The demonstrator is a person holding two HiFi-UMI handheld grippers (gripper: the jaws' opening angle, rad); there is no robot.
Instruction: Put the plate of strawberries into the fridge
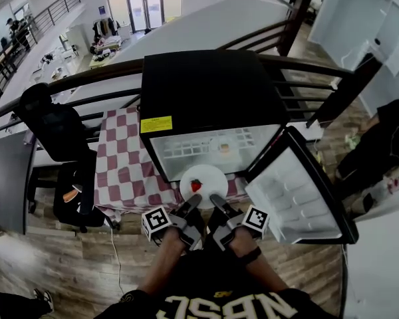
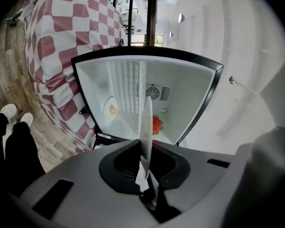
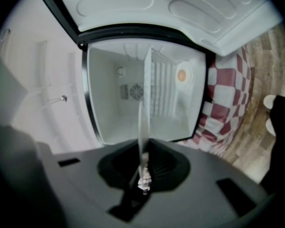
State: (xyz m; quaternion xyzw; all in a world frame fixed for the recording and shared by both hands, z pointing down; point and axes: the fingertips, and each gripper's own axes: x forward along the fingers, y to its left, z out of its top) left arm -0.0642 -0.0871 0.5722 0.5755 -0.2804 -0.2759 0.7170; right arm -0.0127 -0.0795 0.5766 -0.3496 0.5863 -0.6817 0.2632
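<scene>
A white plate [image 1: 209,177] carrying one red strawberry [image 1: 196,185] hangs just in front of the open black fridge [image 1: 209,78]. Both grippers hold the plate by its near rim, the left gripper [image 1: 188,207] on its left side and the right gripper [image 1: 217,204] on its right. Each is shut on the rim. In the left gripper view the plate [image 2: 145,120] shows edge-on between the jaws of the left gripper [image 2: 145,175], with the strawberry [image 2: 156,124] beside it. The right gripper view shows the plate [image 3: 141,122] edge-on in the right gripper [image 3: 143,167].
The fridge door [image 1: 292,191] stands open to the right. Inside, a small dish with something orange [image 1: 224,149] sits on the wire shelf. The fridge rests on a red-checked tablecloth [image 1: 120,165]. A black office chair [image 1: 50,121] is at the left, a person [image 1: 386,145] at the right.
</scene>
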